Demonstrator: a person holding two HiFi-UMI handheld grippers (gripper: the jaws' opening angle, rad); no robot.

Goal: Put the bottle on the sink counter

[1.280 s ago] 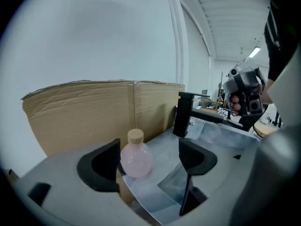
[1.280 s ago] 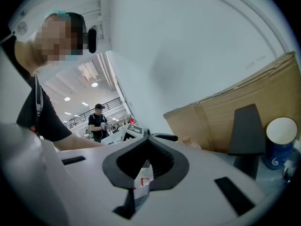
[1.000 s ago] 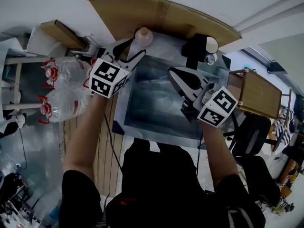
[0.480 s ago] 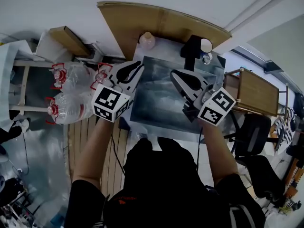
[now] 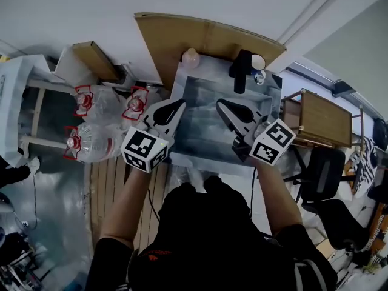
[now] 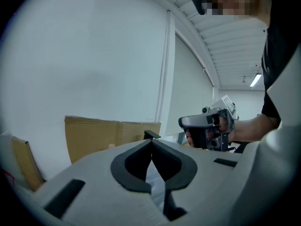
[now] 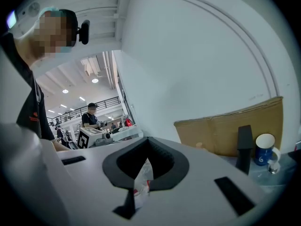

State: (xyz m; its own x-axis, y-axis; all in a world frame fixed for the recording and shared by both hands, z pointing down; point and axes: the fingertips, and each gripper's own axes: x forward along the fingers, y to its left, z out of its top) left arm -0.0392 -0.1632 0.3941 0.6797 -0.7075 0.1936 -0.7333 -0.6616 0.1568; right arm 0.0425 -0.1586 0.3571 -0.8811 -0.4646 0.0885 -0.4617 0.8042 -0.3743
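A small pale bottle [image 5: 190, 57] stands upright on the back left corner of the sink counter [image 5: 182, 160], in front of a cardboard sheet. My left gripper [image 5: 176, 105] hovers over the sink's left edge, well short of the bottle, its jaws shut with nothing between them. My right gripper [image 5: 223, 104] hangs over the basin, also shut and empty. In the left gripper view the left gripper [image 6: 151, 142] shows its pads meeting, and the bottle's top [image 6: 111, 146] peeks above it. The right gripper [image 7: 148, 140] points at the bottle [image 7: 201, 146] by the cardboard.
A black faucet [image 5: 241, 71] and a blue-and-white mug [image 5: 257, 62] stand at the sink's back right. The cardboard sheet [image 5: 206, 32] leans on the wall. Large water jugs [image 5: 97, 141] lie on the floor at left. A wooden table [image 5: 324, 117] and black chair [image 5: 324, 174] are at right.
The left gripper was open beside the bottle; it has drawn back toward me and shut empty. The bottle stays on the counter. The right gripper has barely moved.
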